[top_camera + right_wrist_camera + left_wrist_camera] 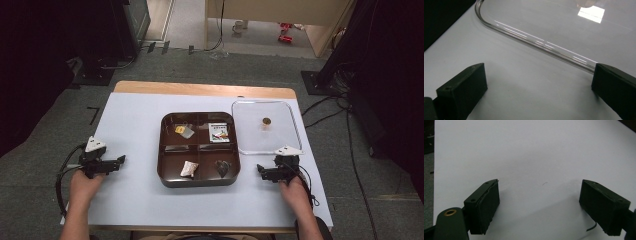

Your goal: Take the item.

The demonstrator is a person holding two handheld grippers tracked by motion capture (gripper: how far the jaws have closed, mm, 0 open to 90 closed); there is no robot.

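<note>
So the table has a white sheet over it, with a strip of bare wood showing at the far edge. Beyond it on the floor there's dark carpet, cables and some black stands. Nothing sits between either gripper and the stuff in the middle.

Dead centre is a brown tray split into four compartments. Far left one has a yellow bit with a clear wrapper, far right a small printed packet, near left a pale crumpled wrapper, near right something dark I can't make out. Just to the right of the tray lies a clear lid, flat on the table, with a small brown knob in its middle.

The left gripper rests on the table well left of the tray, pointing toward it, jaws spread wide with nothing but white sheet between them in the left gripper view. The right gripper sits just beside the tray's near right corner, right by the lid's near edge, also spread wide and empty; in the right gripper view the lid's curved rim runs across just ahead of the jaws.
</note>
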